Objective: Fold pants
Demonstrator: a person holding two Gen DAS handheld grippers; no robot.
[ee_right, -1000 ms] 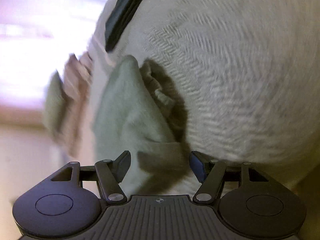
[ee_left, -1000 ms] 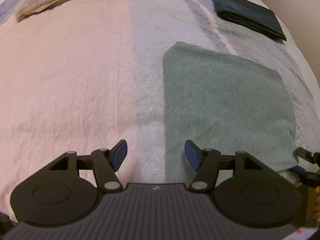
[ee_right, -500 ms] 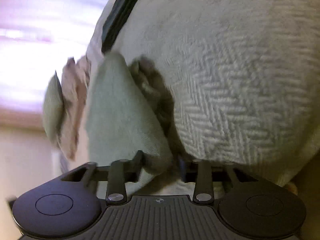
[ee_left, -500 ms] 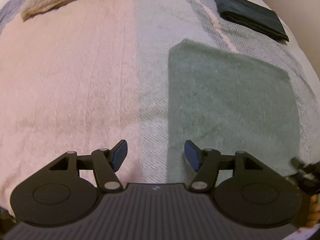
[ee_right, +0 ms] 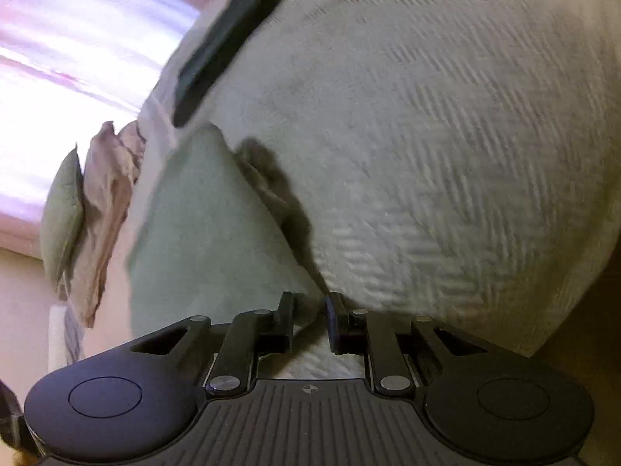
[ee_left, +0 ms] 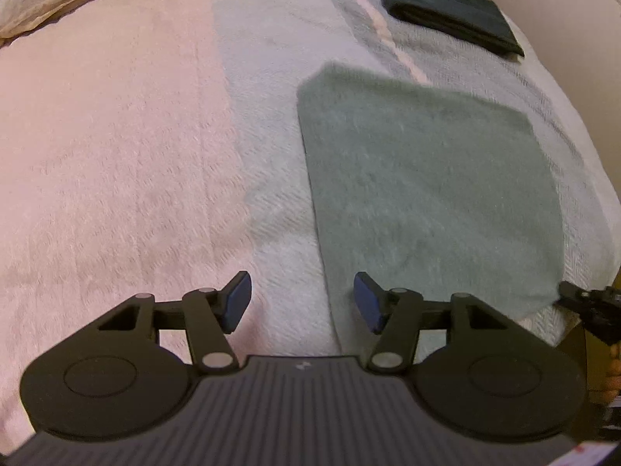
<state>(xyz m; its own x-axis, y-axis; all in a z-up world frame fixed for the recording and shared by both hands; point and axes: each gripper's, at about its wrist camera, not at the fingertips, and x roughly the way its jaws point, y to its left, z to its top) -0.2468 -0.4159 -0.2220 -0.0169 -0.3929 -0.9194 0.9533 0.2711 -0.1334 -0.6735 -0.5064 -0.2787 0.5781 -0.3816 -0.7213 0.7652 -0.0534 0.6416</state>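
Pants [ee_left: 427, 194] (green, no readable label) pinched by right gripper [ee_right: 308, 320], fingers just closing.

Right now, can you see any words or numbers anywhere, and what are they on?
No readable words or numbers.
Left gripper: a tiny pale mark on its ribbed body, too small to read.
Right gripper: a small round symbol on its body, no letters.
Green pants, dark folded cloth, bedspread: no labels showing.
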